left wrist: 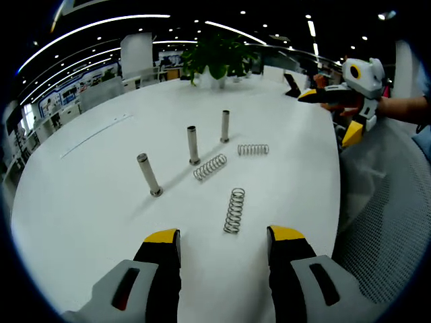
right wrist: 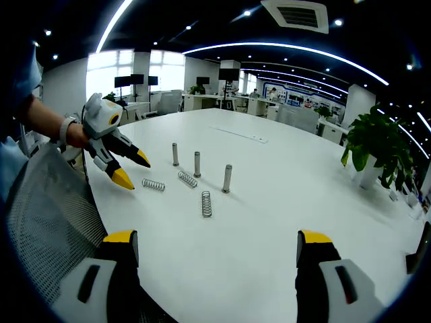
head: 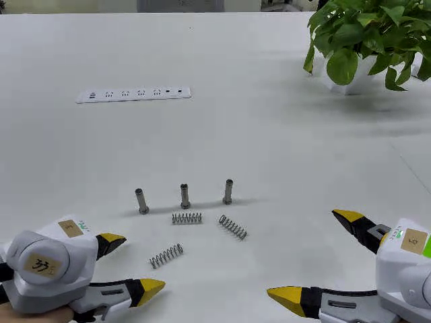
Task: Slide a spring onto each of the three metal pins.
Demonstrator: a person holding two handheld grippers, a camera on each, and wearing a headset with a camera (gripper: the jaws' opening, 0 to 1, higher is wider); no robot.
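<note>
Three pins: first pin (head: 141,200), second pin (head: 184,196), third pin (head: 228,192); upright in a row on the tabletop (head: 269,134), all bare.
Three springs: nearest spring (head: 166,256), centre spring (head: 186,218), outer spring (head: 232,227); lying flat just in front of the pins, apart from one another.
Left tool (head: 144,261): jaws spread, holding nothing; nearest spring lies just ahead of it.
Right tool (head: 302,253): jaws spread wide, holding nothing; well apart from the parts.
Step in hand: judged the first pick-up; no spring fitted yet.
Next move calls for: a light pinch across a spring's coils, tipping it upright, then lining its bore over a pin top.
</note>
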